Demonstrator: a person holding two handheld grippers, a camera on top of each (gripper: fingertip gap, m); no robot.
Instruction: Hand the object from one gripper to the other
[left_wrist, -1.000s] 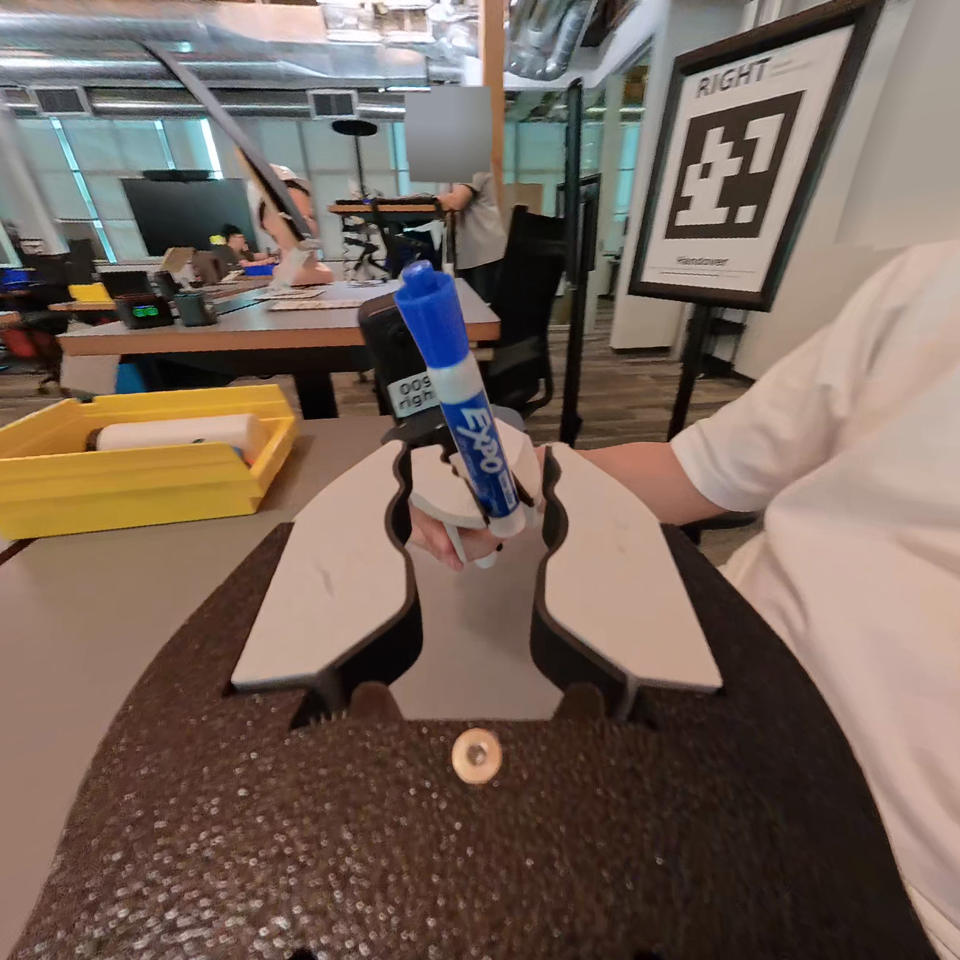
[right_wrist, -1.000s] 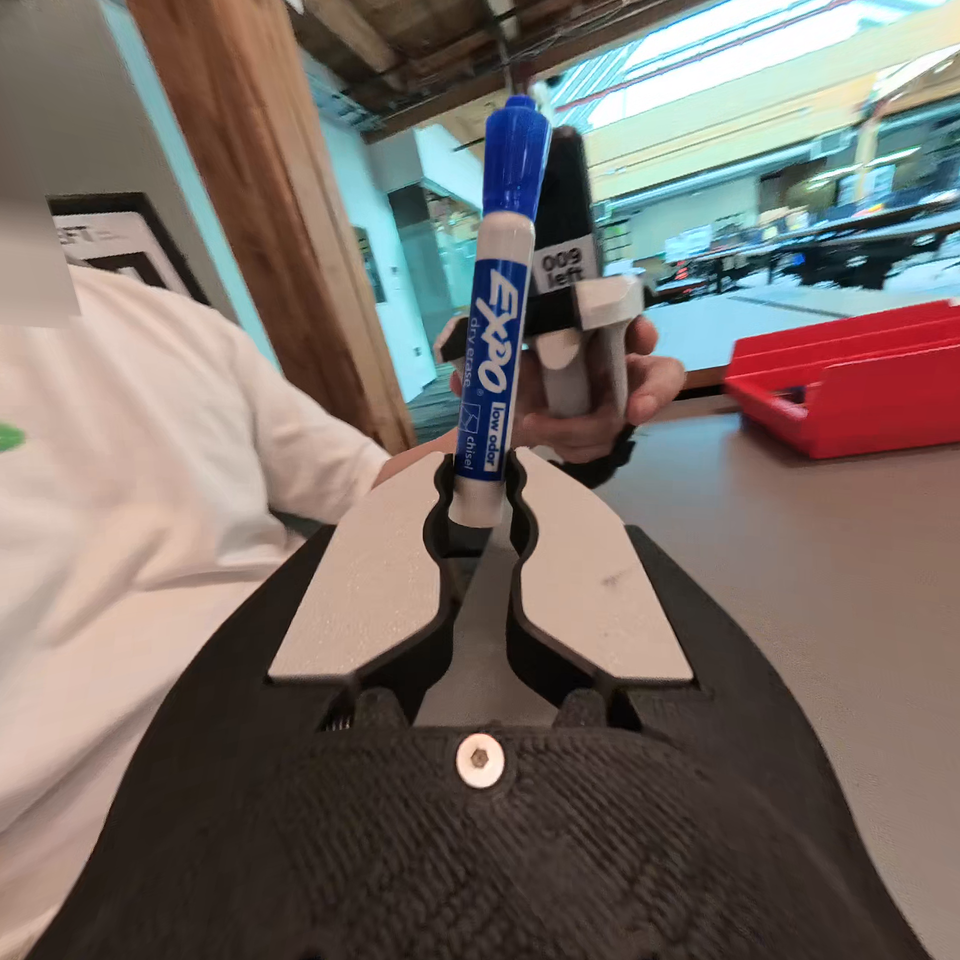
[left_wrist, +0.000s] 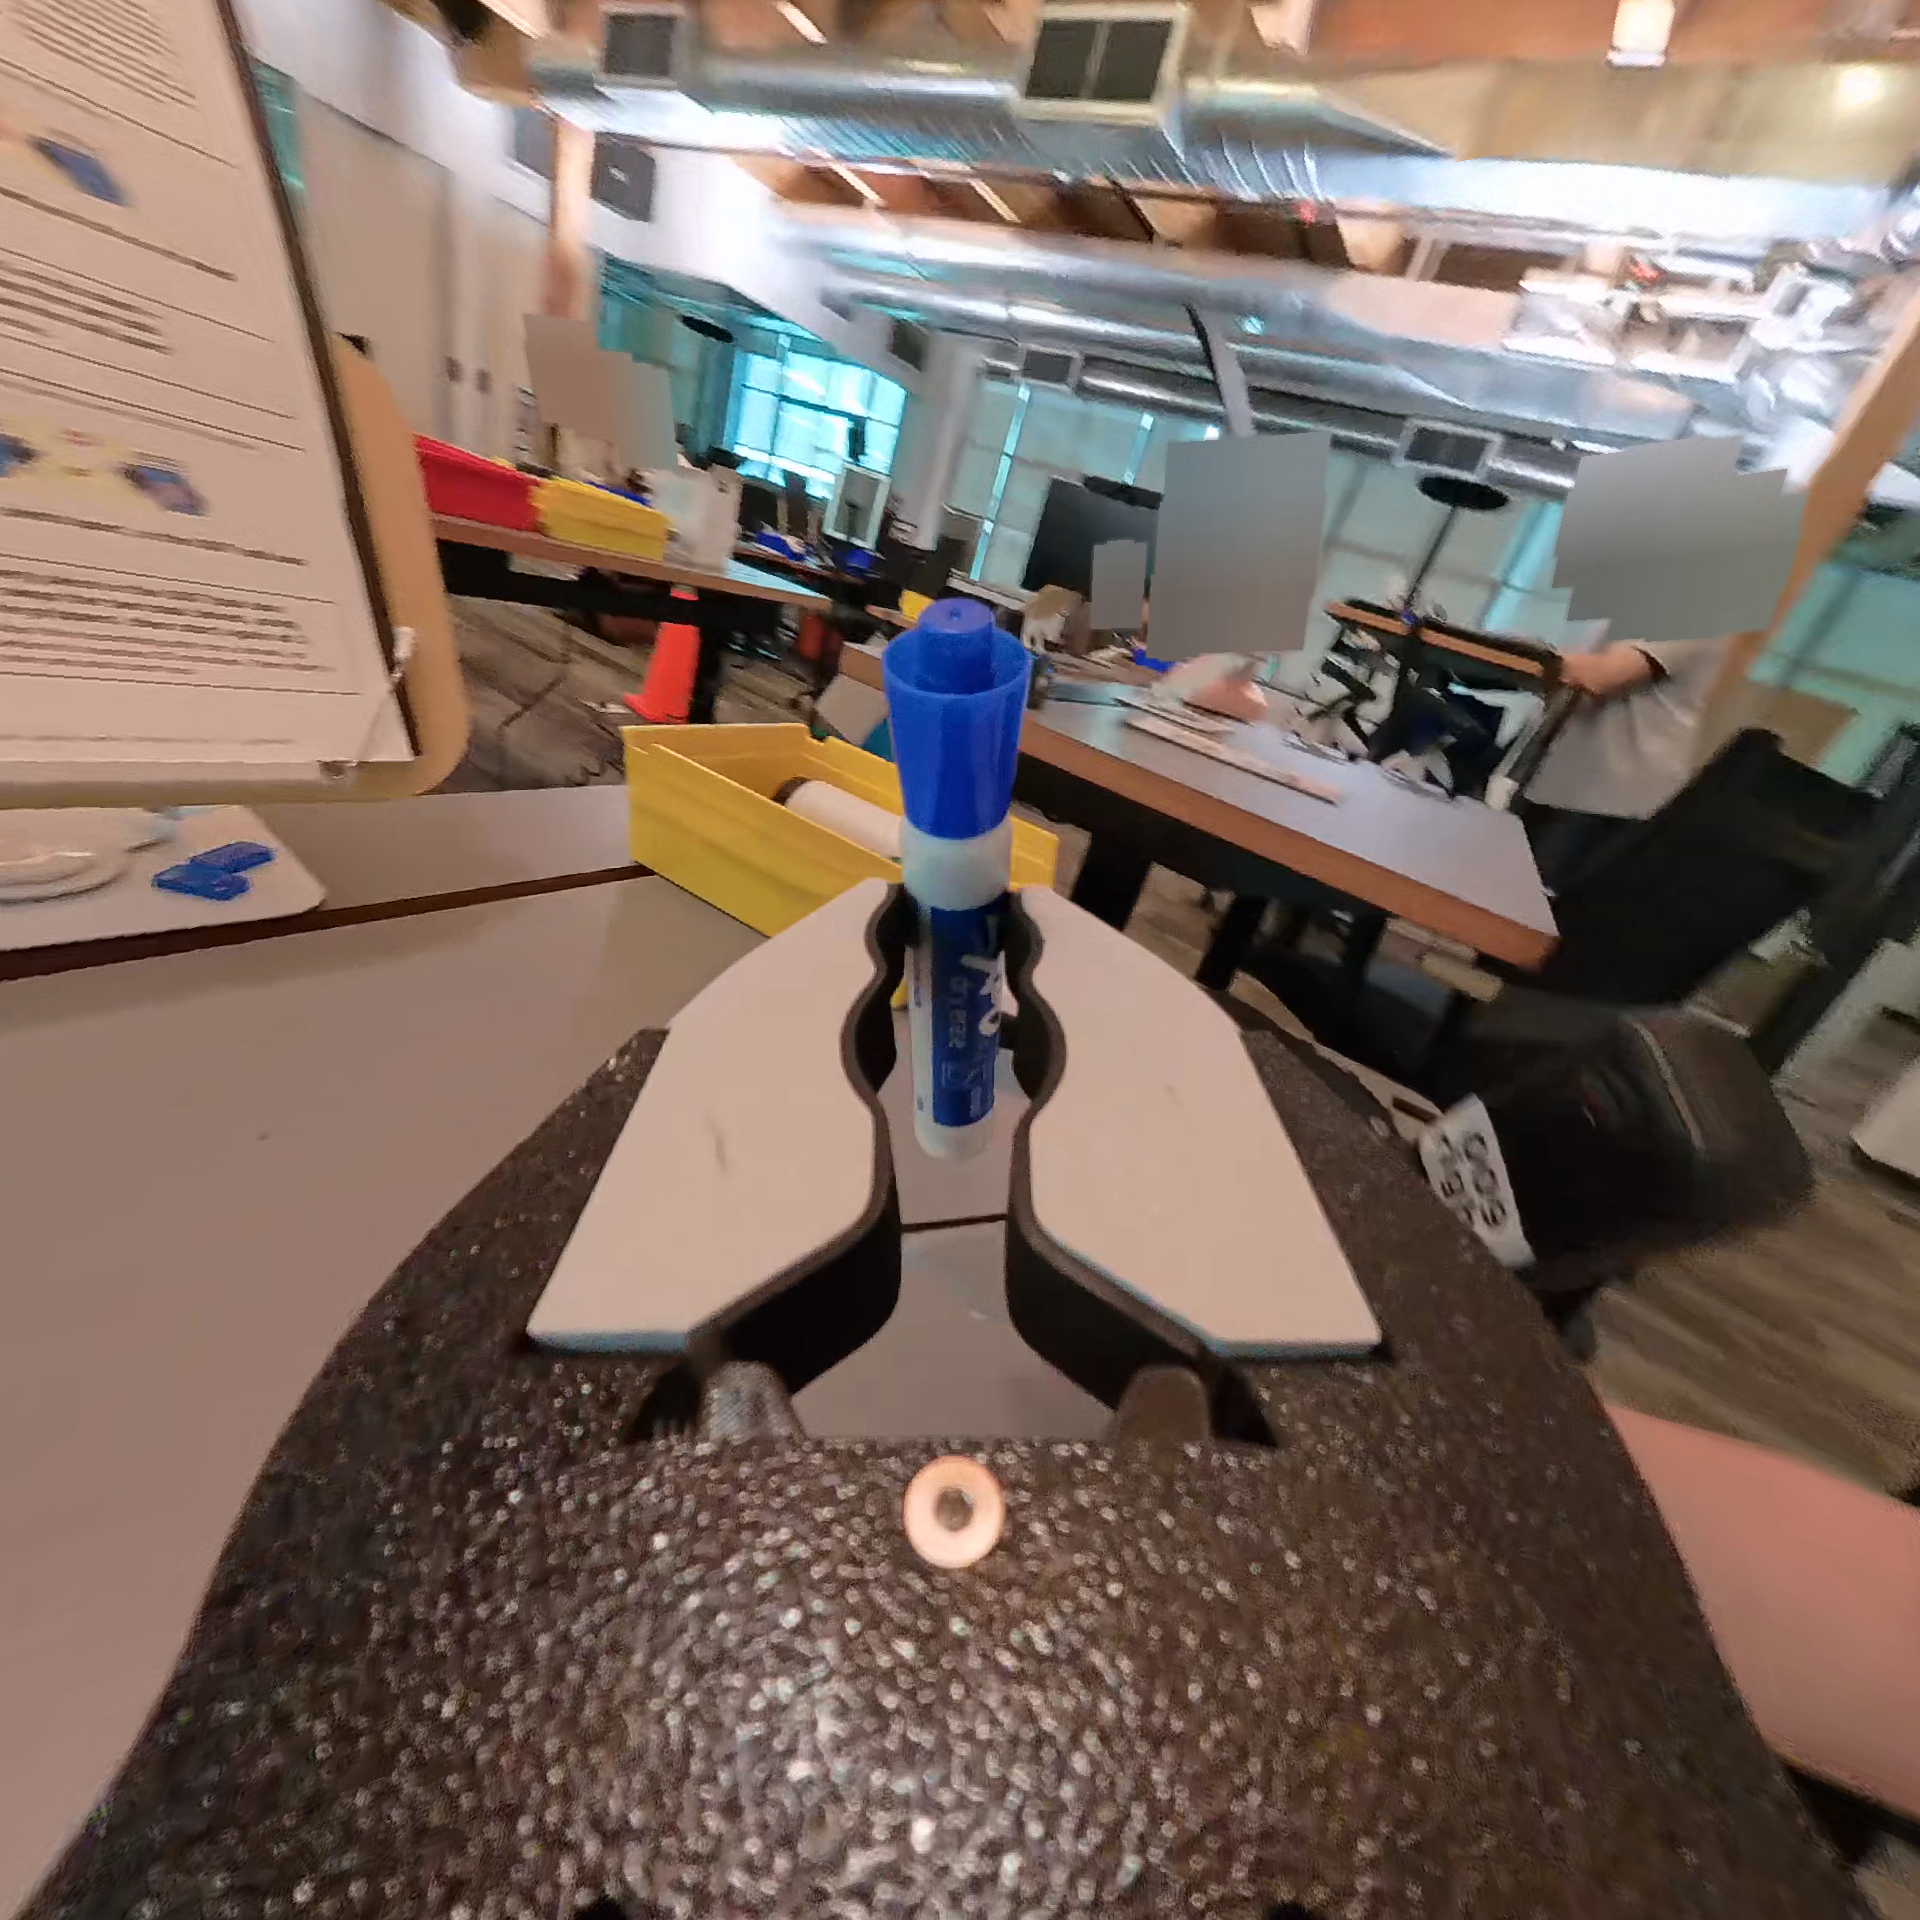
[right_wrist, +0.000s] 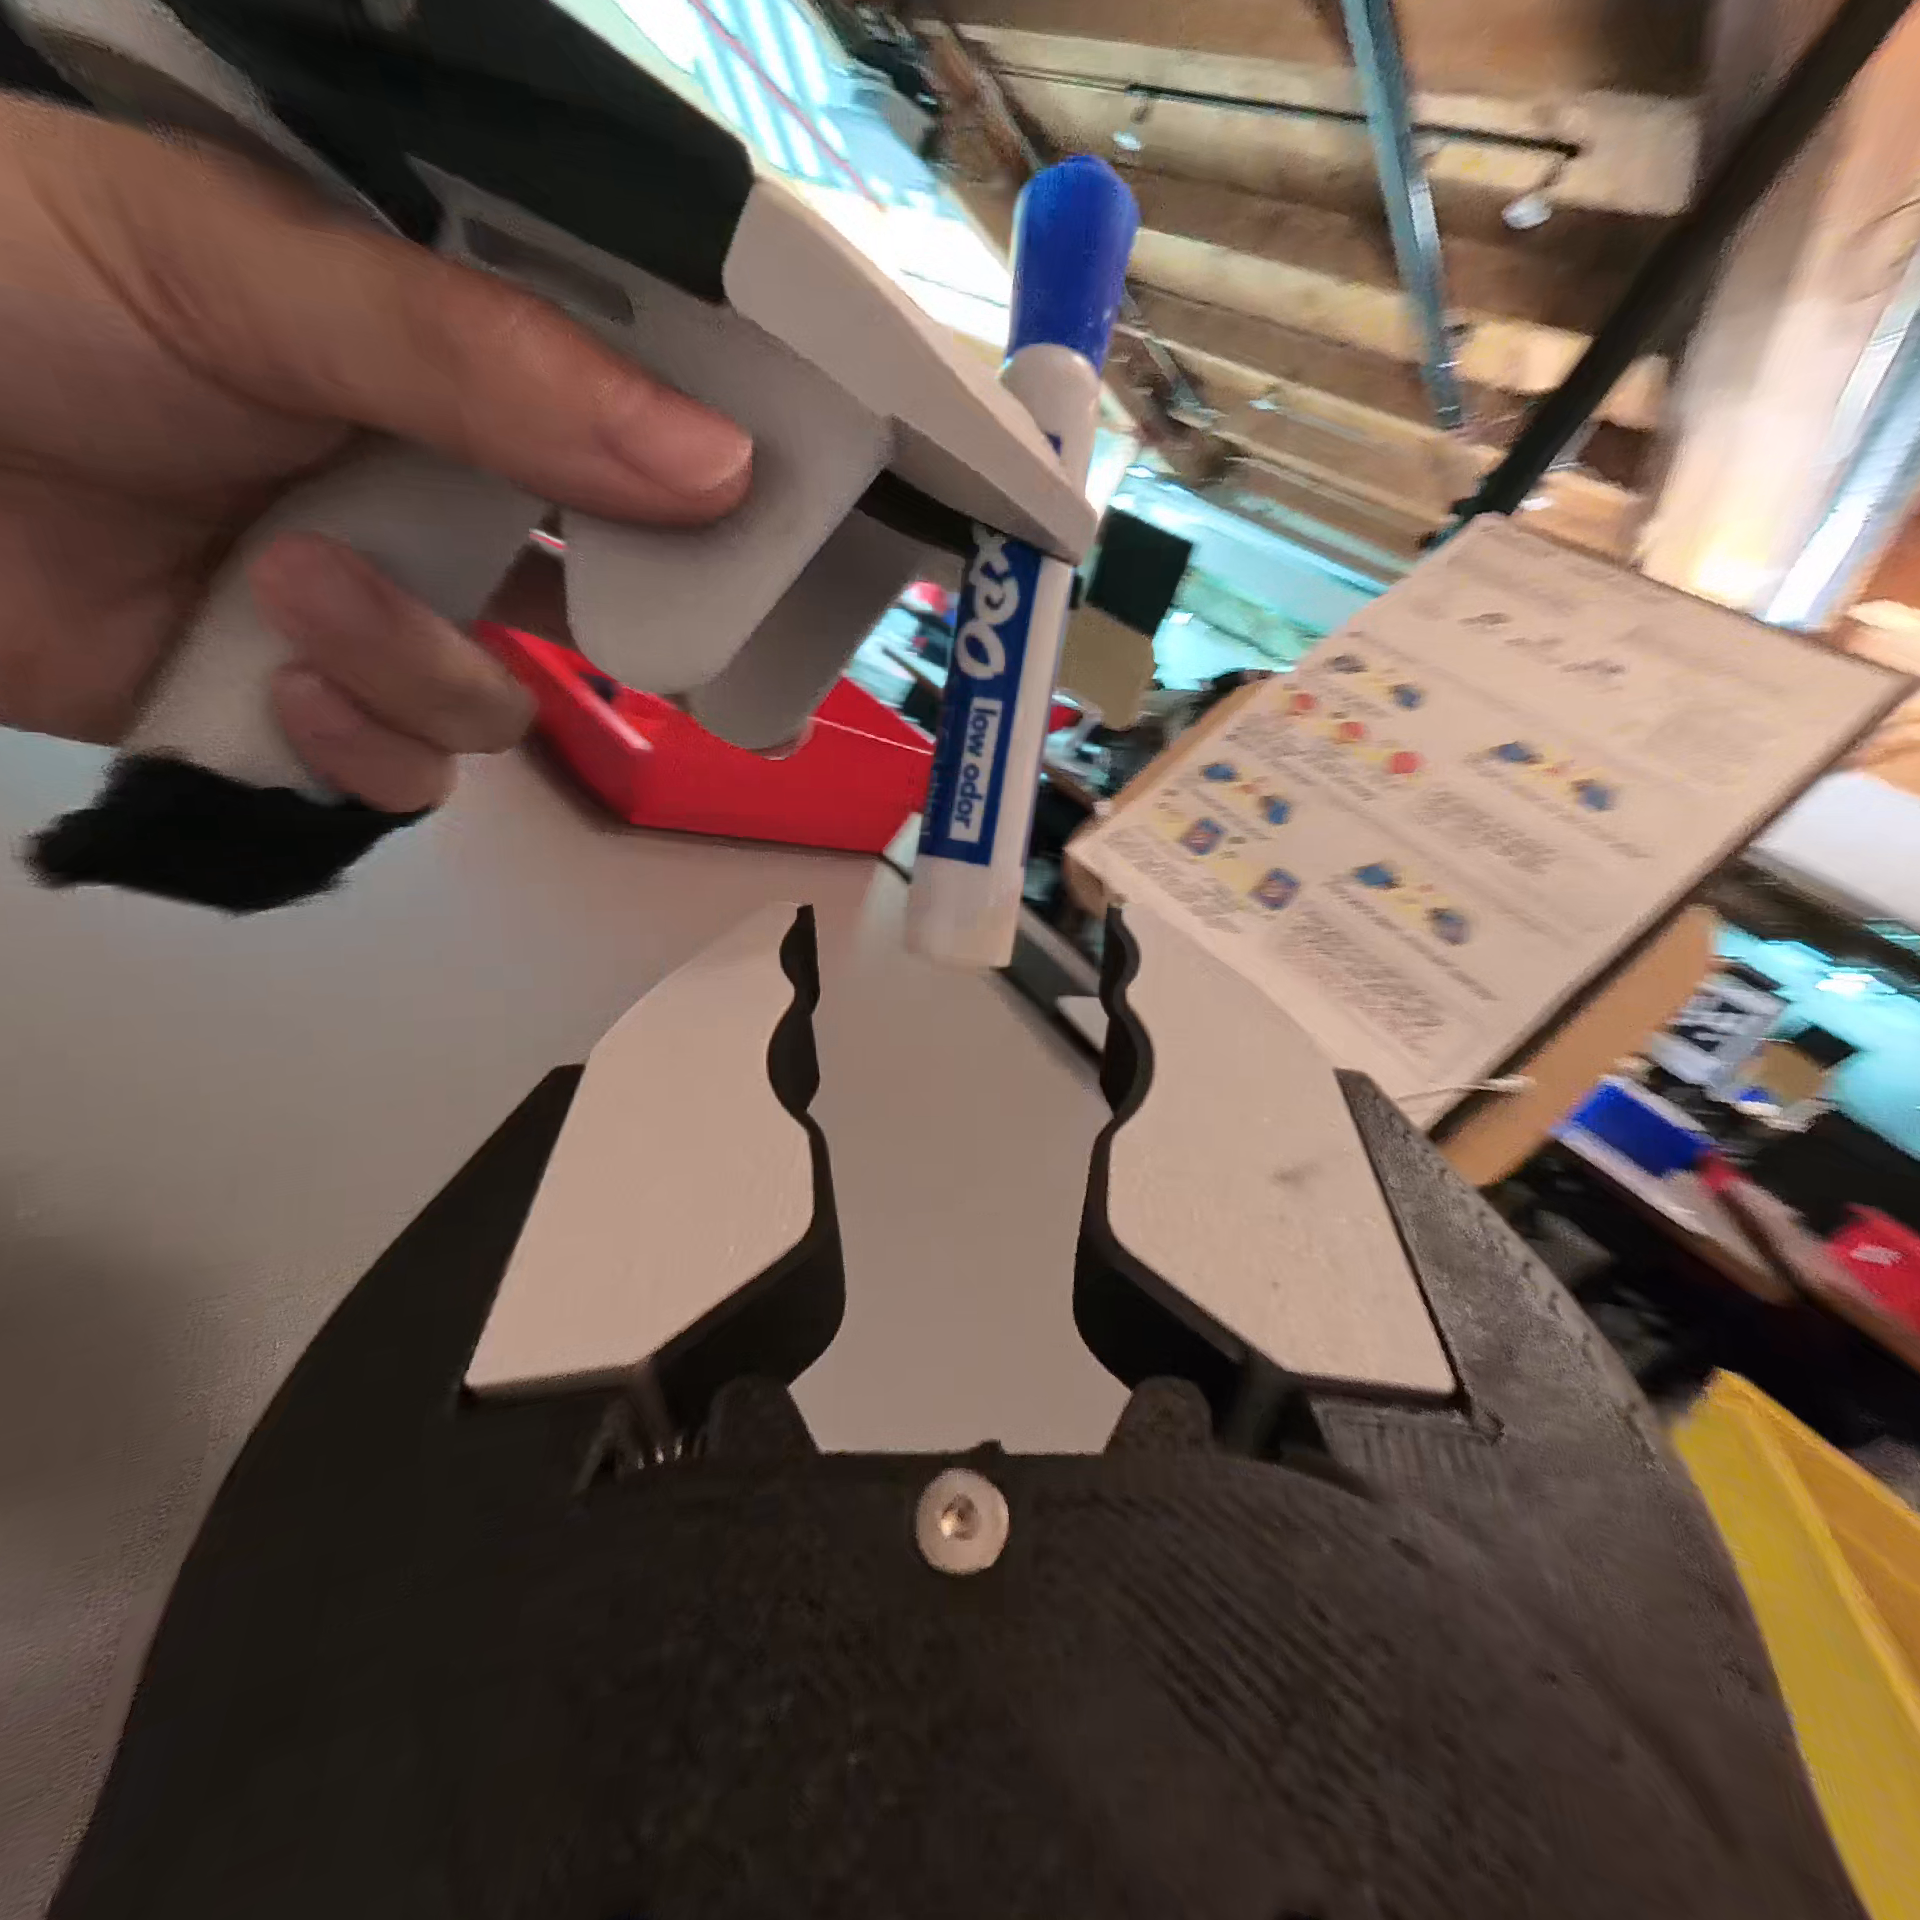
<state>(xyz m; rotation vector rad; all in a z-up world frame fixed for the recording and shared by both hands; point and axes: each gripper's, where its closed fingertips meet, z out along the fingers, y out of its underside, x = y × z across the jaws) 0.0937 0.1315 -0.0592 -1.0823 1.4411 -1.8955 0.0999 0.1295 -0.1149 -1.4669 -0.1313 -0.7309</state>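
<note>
Left tool (left_wrist: 951, 935) w/ flat grey wavy-edged fingers clamped on blue-capped cylindrical marker (left_wrist: 954, 883), held upright, right tool (right_wrist: 961, 940) spread apart, empty, just under marker's white butt end, yellow plastic bin (left_wrist: 727, 810) on smooth grey desk (left_wrist: 260, 1091) behind.

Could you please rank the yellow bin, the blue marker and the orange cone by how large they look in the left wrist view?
1. Yellow bin and blue marker: they look roughly alike, and the marker is far nearer the camera, so I won't rank them.
2. Orange cone: clearly smallest, though it stands farthest off.
</note>
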